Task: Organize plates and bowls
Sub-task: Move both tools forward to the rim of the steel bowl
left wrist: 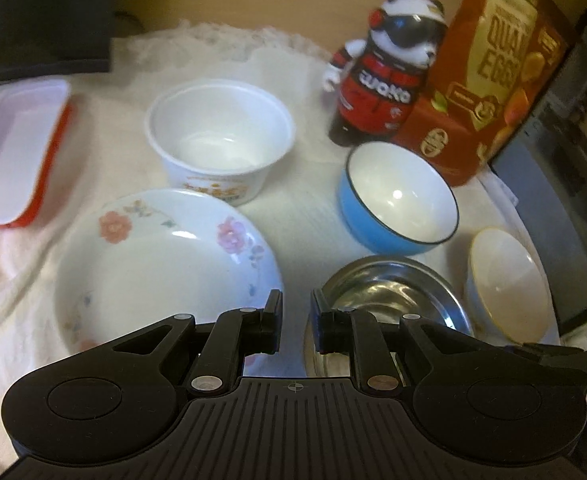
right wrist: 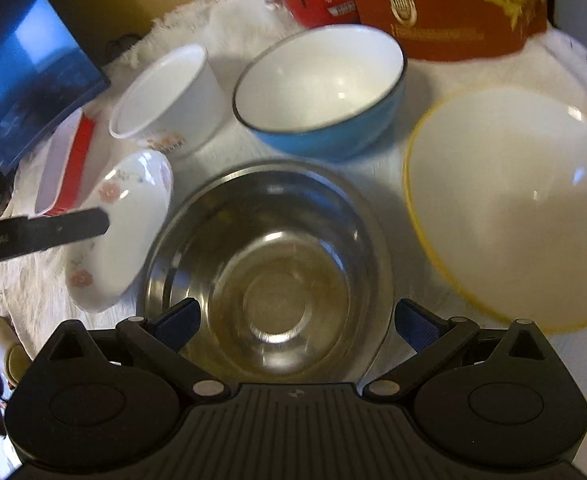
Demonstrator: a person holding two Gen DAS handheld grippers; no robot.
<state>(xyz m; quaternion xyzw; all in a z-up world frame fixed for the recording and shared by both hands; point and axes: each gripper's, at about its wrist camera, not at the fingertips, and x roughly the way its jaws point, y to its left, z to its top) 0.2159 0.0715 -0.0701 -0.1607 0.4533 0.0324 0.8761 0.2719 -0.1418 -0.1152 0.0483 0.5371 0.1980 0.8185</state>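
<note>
Over steel bowl (right wrist: pixel 269 268): right gripper (right wrist: pixel 295 322) jaws wide, empty, straddling the near rim, likely to grasp it. Left gripper (left wrist: pixel 297 320) nearly closed, empty, between floral plate (left wrist: pixel 165 264) and bowl.

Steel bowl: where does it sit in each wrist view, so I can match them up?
Left wrist: the steel bowl sits lower right, just beyond the right finger.
Right wrist: it fills the centre, between the open fingers.
Shared landmark: the blue bowl, just behind it in both.
</note>
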